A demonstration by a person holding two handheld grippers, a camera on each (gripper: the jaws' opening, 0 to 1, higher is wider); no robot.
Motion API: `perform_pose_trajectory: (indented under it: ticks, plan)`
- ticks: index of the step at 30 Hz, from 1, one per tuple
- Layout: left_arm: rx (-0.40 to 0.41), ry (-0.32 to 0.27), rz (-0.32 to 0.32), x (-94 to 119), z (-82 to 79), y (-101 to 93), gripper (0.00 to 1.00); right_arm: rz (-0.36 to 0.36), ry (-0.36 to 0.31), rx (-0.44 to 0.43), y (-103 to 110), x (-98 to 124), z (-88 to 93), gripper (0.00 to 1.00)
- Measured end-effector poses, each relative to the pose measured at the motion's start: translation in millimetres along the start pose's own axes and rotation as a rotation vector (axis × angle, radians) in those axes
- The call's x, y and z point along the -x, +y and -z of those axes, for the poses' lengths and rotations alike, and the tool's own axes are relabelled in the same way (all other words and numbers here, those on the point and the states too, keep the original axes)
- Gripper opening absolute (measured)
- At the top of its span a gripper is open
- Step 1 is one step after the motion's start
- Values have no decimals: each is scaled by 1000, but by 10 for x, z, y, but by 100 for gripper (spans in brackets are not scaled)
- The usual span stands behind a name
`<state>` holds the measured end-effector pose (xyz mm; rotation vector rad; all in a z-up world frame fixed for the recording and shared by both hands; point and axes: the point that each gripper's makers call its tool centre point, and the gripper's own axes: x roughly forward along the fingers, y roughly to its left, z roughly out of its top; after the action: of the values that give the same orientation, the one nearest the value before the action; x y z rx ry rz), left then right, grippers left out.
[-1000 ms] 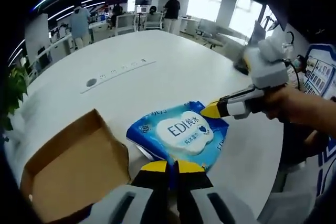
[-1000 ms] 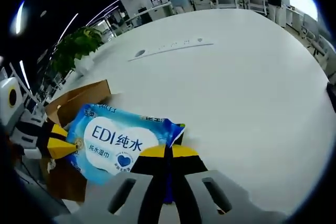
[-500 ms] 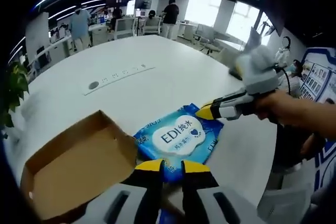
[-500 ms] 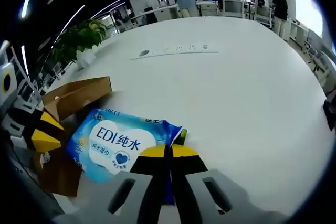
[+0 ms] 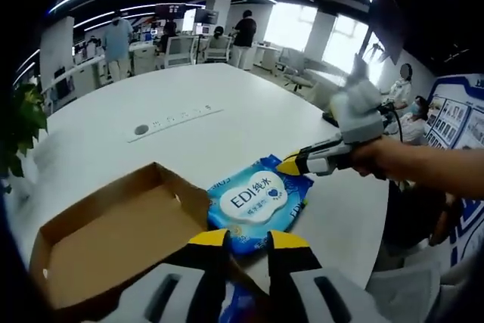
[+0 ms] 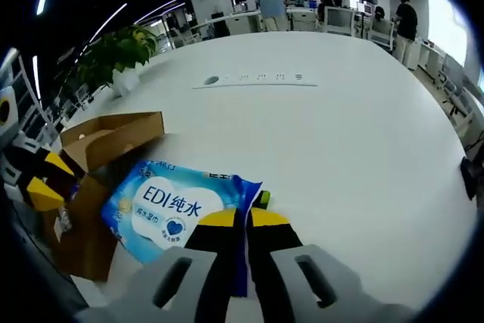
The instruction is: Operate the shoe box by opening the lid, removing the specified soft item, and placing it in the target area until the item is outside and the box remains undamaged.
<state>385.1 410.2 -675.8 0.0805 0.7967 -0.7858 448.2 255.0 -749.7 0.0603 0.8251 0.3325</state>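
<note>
- Open office space lies behind your white round bench (image 5: 227,119), with people standing at desks far off and a potted plant (image 6: 113,54) at the bench's far left edge.
- Your cardboard shoe box (image 5: 113,236) sits open on the bench at the left of the left gripper view, its inside bare; in the right gripper view it lies to the left of the pack.
- Your left gripper (image 5: 243,238) has its yellow-tipped jaws parted with a gap between them, gripping nothing, just short of the pack's near edge.
- Your blue wet wipes pack (image 5: 259,200), printed "EDI", lies outside the box, right beside its wall on the bench.
- Your right gripper (image 6: 242,218) has its jaws clenched on the pack's corner; in the left gripper view it reaches in from the right to the pack's far corner.
- Your hand (image 5: 370,158) holds that right gripper's grip.
- A power strip (image 6: 257,79) is set flat into the bench farther back.
</note>
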Motion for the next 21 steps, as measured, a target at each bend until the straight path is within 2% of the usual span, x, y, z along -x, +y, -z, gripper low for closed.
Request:
perform_pose_trajectory:
  ticks: [5, 7, 15, 21]
  plan:
    - [0, -39, 7, 121, -34, 20, 22, 14, 9, 21, -11, 69, 3, 8]
    - [3, -47, 6, 173, -28, 32, 23, 18, 12, 54, -4, 98, 5, 8]
    - [-9, -39, -21, 336, 86, 128, 26, 9, 19, 114, 93, 238, -16, 13]
    - [-20, -46, -24, 448, 102, 150, 27, -8, 8, 154, 203, 354, -80, 15]
